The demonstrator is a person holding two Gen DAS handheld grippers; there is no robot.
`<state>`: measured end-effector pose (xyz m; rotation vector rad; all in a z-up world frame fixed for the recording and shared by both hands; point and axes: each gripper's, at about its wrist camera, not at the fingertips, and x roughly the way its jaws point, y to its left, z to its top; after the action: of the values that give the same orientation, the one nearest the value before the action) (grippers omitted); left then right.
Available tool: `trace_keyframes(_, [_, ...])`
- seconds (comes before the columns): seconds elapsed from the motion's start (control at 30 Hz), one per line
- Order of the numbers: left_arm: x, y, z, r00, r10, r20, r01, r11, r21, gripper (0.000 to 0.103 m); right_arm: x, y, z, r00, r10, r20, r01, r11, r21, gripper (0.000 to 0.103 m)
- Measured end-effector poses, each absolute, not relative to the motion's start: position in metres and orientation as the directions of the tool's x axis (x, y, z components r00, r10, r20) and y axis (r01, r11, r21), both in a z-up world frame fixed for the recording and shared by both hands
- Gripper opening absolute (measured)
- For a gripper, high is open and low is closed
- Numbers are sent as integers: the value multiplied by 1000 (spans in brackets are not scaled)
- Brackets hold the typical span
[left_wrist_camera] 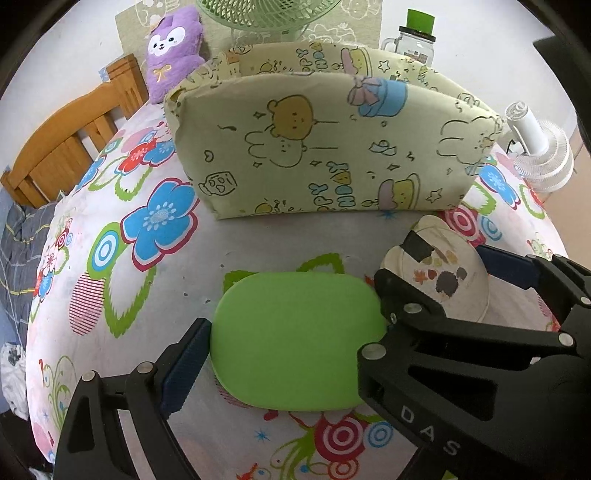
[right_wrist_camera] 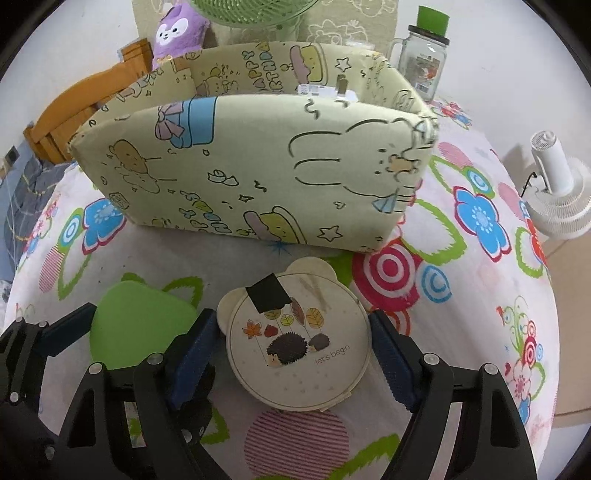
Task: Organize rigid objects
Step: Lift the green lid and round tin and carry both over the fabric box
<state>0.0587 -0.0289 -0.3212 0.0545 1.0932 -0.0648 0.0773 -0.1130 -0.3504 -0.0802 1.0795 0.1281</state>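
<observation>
Green case [left_wrist_camera: 295, 339] and round compact [right_wrist_camera: 297, 347] (both flat) sit between open claws.

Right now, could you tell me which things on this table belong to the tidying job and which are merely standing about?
Part of the job:
- green case, between the left gripper fingers
- round hedgehog tin, between the right gripper fingers
- patterned storage box

Just standing about:
- purple plush toy
- glass jar with green lid
- green fan
- white fan
</observation>
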Motion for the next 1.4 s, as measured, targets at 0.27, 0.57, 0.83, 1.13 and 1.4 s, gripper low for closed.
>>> trace_keyframes(0.27, [53, -39, -302, 495, -27, -869, 80, 997, 15, 95, 64, -129, -333, 485, 71, -872, -117, 993, 16, 83])
trace_keyframes(0.57, [42, -49, -278, 536, -12, -844, 62, 998, 25, 95, 54, -141, -307, 526, 83, -846, -127, 992, 19, 83])
trace_keyframes(0.83, [34, -57, -258, 558, -5, -830, 39, 999, 20, 95, 46, -149, -284, 550, 91, -830, -131, 991, 23, 83])
trace_keyframes(1.13, [28, -62, -237, 585, -11, -811, 31, 999, 9, 95, 40, -155, -261, 580, 87, -810, -126, 992, 17, 83])
trace_keyframes(1.4, [28, -66, -215, 609, -11, -793, 43, 999, 19, 95, 35, -158, -238, 613, 76, -786, -105, 994, 14, 83])
